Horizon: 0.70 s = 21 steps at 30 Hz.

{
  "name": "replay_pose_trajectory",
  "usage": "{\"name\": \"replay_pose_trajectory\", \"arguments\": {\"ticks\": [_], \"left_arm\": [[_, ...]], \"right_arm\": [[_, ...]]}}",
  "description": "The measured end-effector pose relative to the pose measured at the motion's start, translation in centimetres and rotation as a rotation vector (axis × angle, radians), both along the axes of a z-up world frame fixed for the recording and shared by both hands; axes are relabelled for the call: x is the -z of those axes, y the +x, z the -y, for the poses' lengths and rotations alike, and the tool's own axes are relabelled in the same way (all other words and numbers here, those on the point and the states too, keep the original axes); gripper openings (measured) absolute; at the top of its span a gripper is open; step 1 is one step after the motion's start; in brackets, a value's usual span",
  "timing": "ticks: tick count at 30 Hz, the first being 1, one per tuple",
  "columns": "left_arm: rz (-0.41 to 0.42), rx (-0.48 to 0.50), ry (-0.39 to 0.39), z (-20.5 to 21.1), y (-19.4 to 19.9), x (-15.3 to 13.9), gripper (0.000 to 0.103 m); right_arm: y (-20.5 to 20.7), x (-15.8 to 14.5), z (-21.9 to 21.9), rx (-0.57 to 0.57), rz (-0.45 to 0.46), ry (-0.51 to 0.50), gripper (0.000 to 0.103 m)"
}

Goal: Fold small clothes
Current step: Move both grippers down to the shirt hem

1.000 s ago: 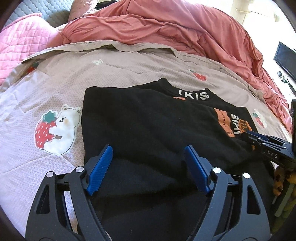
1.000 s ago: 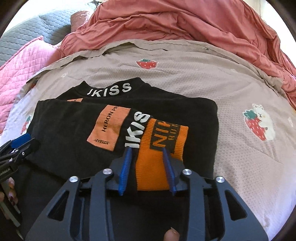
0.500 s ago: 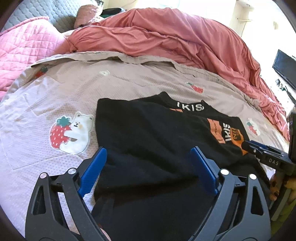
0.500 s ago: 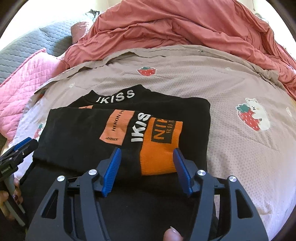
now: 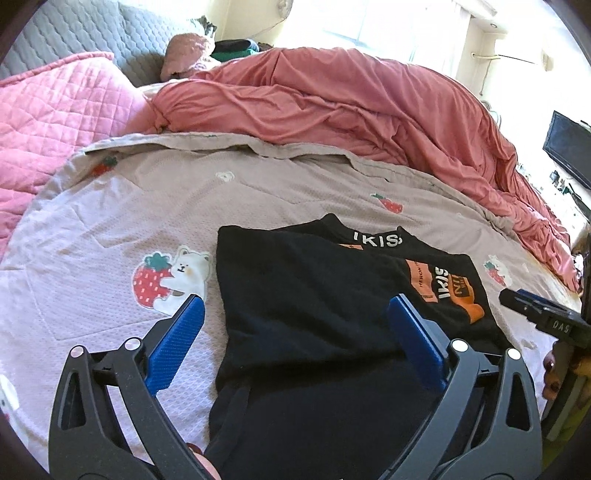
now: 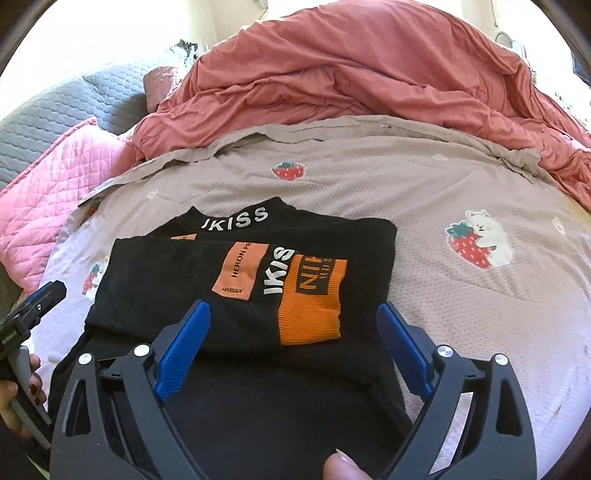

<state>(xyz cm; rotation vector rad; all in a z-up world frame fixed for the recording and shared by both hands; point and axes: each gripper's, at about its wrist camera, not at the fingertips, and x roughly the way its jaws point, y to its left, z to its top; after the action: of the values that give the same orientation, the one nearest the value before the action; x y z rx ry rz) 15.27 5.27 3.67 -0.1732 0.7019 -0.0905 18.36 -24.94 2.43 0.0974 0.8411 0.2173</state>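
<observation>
Left wrist view: the left gripper [image 5: 295, 317] hangs above the near left part of the black top [image 5: 314, 295], its jaws spread wide, having just been opening, gripping nothing. The top lies folded on the beige bedspread [image 5: 147, 221].

Right wrist view: the right gripper [image 6: 293, 325] has likewise just been opening and stands wide, nothing held, over the top's orange cuff [image 6: 310, 317].

Bedroom, bright daylight.
Window [image 5: 388, 22] glare behind; grey quilted headboard [image 5: 74, 33]; dark screen [image 5: 569, 147] at right edge.
</observation>
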Motion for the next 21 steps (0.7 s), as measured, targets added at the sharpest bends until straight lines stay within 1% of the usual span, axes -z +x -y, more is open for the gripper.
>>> {"name": "replay_pose_trajectory", "arguments": {"ticks": [8,21], "left_arm": [[0.011,-0.029,0.010,-1.8,-2.9,-0.3,0.093],[-0.068,-0.074,0.005,-5.1,-6.5,0.8,0.093]], "right_arm": [[-1.6,-1.6,1.0,-0.002,0.032,0.005,0.093],[-5.0,-1.6,2.5,-0.021,0.024,-0.011,0.093]]}}
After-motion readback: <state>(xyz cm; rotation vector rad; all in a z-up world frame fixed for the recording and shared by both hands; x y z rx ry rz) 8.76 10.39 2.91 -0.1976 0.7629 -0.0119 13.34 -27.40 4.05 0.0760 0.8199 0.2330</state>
